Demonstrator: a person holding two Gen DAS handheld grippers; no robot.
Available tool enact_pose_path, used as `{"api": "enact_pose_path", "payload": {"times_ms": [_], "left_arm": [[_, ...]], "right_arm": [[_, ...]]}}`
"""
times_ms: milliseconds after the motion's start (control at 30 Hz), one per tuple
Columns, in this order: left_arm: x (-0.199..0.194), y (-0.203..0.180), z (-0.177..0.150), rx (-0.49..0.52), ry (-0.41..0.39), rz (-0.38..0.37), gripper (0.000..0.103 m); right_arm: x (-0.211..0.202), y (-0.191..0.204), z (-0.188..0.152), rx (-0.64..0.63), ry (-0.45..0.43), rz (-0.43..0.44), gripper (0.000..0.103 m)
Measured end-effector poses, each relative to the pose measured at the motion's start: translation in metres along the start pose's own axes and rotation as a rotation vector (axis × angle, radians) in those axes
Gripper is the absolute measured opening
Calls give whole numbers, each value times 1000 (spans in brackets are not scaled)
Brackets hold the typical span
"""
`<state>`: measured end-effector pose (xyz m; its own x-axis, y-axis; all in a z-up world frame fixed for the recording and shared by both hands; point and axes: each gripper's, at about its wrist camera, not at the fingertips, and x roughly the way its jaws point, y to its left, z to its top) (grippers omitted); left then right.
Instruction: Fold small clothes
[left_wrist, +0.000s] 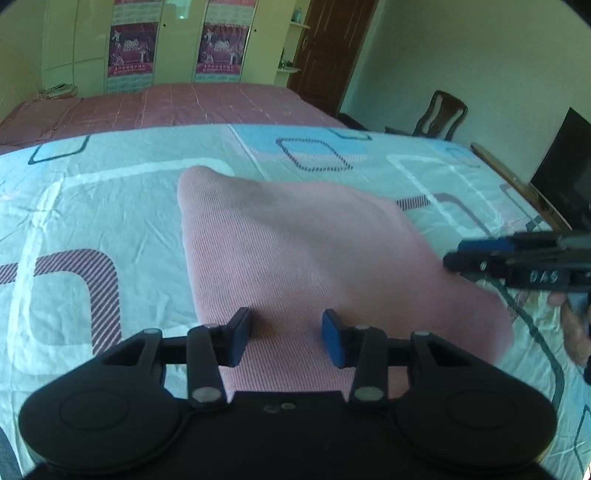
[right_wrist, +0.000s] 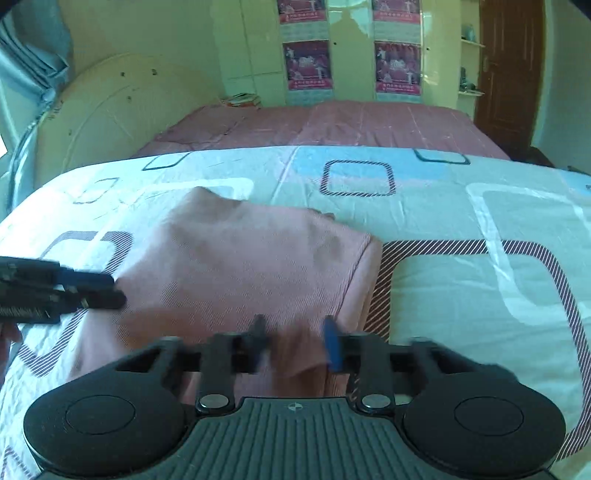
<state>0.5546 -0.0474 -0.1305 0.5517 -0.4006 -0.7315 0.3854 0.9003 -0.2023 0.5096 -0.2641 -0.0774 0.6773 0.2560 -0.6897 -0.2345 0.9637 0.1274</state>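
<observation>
A pink garment (left_wrist: 295, 258) is lying folded on the patterned bedsheet (left_wrist: 92, 206), spreading out in front of both grippers. The left gripper (left_wrist: 286, 339) is hovering over the cloth's near edge with its jaws standing apart and nothing pinched between them. The right gripper (right_wrist: 295, 343) is sitting over the garment's near right corner, blurred, its jaws also parted with cloth lying beneath the gap but not squeezed
</observation>
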Motion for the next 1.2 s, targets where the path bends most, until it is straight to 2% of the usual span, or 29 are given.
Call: {"api": "enact_pose_path", "payload": {"times_ms": [100,200,233,267,300,333,367,433,467,533,633,700,767,800,867,933,1000,1100,1200], "left_arm": [[-1,-1,-9,-1,-9,8,40],[0,0,-13,-19,-21,10,40],[1,-1,-13,-17,-20,14,40],[3,-2,-12,-12,-17,22,40],[3,-4,-11,-4,-12,29,41],[4,-6,-9,6,-6,35,41],[5,-6,-7,17,5,34,41],[1,-10,-1,55,18,49,41],[-6,-11,1,68,0,53,41],[-18,-11,4,81,-52,44,41],[-25,-8,3,114,-78,102,41],[-21,-4,0,116,-58,114,41],[-9,1,-5,99,2,115,41],[-5,3,-8,77,14,113,41],[-5,6,-5,67,21,115,43],[-15,4,5,79,-34,116,40],[-20,3,18,98,-109,90,43],[2,8,50,98,-96,79,45],[44,20,67,58,-8,104,48]], "right_arm": [[-23,-6,3,2,-78,-16,41],[-24,-5,3,-4,-71,62,38],[-15,0,2,-29,-30,84,26],[-4,5,-2,-60,13,87,22],[11,9,-9,-98,70,57,23],[32,8,-20,-129,164,-7,22],[44,4,-27,-138,194,-46,22],[39,-3,-22,-98,186,-45,22],[34,-2,-16,-94,165,-62,22],[18,-2,-1,-97,64,-70,22],[14,-8,16,-65,20,-56,23],[16,-8,23,-70,13,-11,23],[24,-3,25,-92,19,31,23],[35,-2,24,-108,54,19,23],[71,-5,13,-144,212,-90,23],[71,-13,12,-95,192,-66,23],[58,-13,22,-67,95,-40,23],[58,-11,44,-19,15,-7,23],[79,-7,59,-13,4,10,23]]}}
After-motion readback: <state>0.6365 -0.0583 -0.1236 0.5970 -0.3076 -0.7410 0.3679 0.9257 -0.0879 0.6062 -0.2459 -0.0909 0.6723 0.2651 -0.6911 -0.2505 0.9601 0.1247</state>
